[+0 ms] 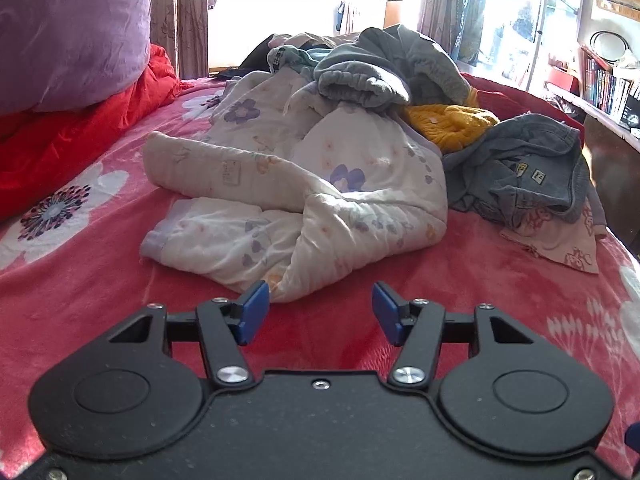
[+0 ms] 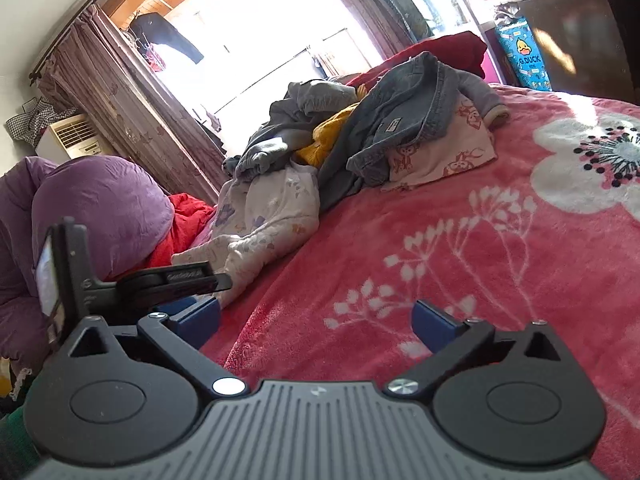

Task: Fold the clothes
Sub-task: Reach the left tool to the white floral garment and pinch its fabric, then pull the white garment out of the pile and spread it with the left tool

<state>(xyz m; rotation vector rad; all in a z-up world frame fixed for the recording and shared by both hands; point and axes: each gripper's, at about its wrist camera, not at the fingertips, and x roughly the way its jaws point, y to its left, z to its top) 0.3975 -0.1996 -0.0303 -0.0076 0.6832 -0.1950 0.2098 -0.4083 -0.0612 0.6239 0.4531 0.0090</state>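
A heap of clothes lies on a red flowered blanket (image 1: 100,280). Nearest in the left wrist view is a crumpled white garment with purple flowers (image 1: 280,208). Behind it are a grey sweatshirt (image 1: 380,68), a yellow knit (image 1: 452,124) and a denim jacket (image 1: 528,172) on a pale printed cloth (image 1: 560,248). My left gripper (image 1: 320,312) is open and empty, its left pad just in front of the white garment's near edge. My right gripper (image 2: 316,324) is open and empty over bare blanket (image 2: 440,240). The white garment (image 2: 272,216) and denim jacket (image 2: 400,120) lie beyond it.
A purple quilt (image 1: 68,32) and red bedding (image 1: 80,132) are piled at the left. The left gripper's body (image 2: 140,284) shows at the left of the right wrist view. A bookshelf (image 1: 608,84) and dark cabinet stand past the bed's right edge. Curtained windows are behind.
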